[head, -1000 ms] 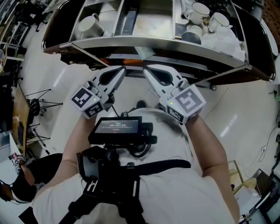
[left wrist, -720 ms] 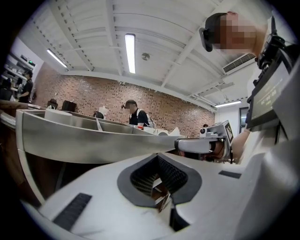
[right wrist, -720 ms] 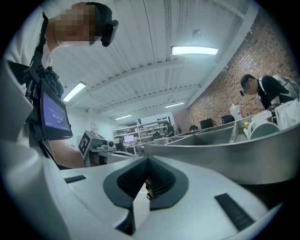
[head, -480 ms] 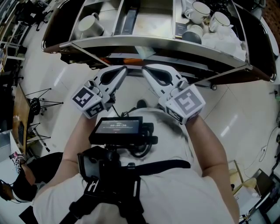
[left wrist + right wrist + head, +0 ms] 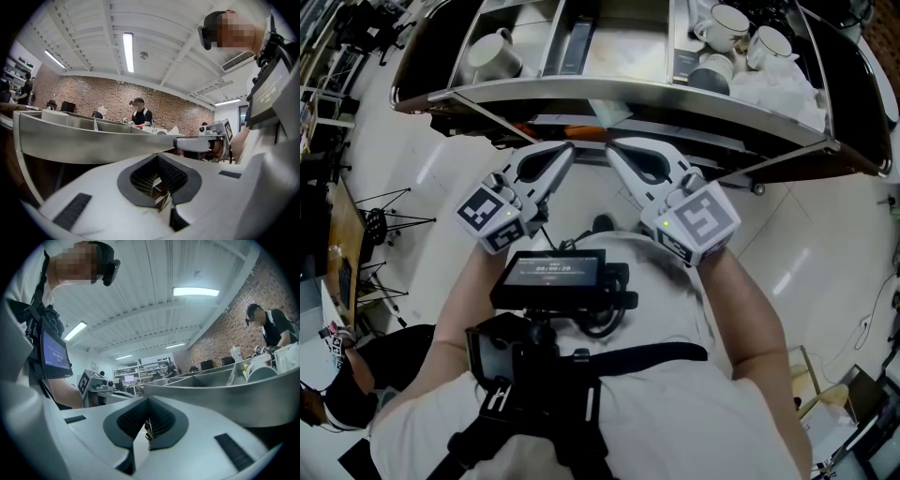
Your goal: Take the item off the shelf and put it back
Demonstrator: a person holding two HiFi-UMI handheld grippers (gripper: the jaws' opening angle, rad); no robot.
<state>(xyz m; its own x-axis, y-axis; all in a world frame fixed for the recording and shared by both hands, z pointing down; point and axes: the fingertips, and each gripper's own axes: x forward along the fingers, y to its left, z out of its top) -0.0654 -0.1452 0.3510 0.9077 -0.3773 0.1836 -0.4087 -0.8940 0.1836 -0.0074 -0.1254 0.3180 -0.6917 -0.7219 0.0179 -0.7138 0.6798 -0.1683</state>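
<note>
Steel shelf point(image 5: 628, 89) with cups point(image 5: 492, 56) above white floor point(image 5: 825, 234); brick wall point(image 5: 93, 98) behind; left gripper point(image 5: 566, 148) and right gripper point(image 5: 610, 148) closed, empty.

Brushed-metal shelf point(image 5: 581, 89), glossy ceramic cups point(image 5: 741, 33)

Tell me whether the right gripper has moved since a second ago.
No. The right gripper keeps its place just below the shelf and its front rim, jaws shut and empty.

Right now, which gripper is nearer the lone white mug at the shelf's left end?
Left. The left gripper is in front of the white mug, slightly right; the right gripper is further right.
</note>
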